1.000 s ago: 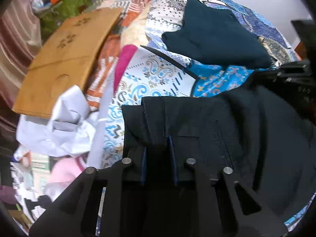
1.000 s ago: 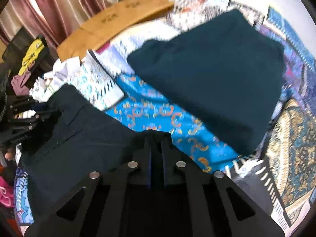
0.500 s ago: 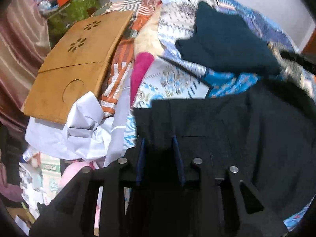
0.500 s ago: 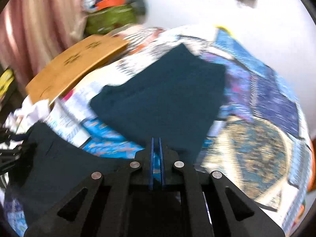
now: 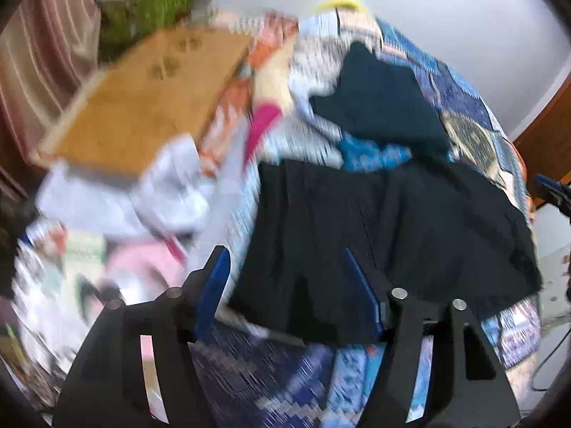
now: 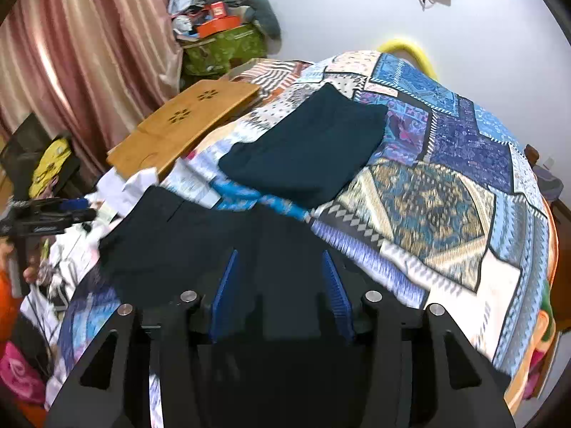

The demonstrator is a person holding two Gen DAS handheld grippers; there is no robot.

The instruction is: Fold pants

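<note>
A bed (image 6: 464, 164) under a patchwork quilt of blue, teal and cream filled the room, white wall (image 6: 321, 3) behind, pink curtains (image 6: 71, 53) to the left. The dark pants (image 6: 200, 235) lay flat near the bed's front edge; a second folded dark garment (image 6: 307, 149) sat further back. A wooden lap table (image 6: 185, 125) rested by the curtains. The left gripper (image 5: 285, 271) and right gripper (image 6: 280, 271) hovered with fingers (image 6: 225, 285) spread apart, gripping nothing, above the pants' near edge
</note>
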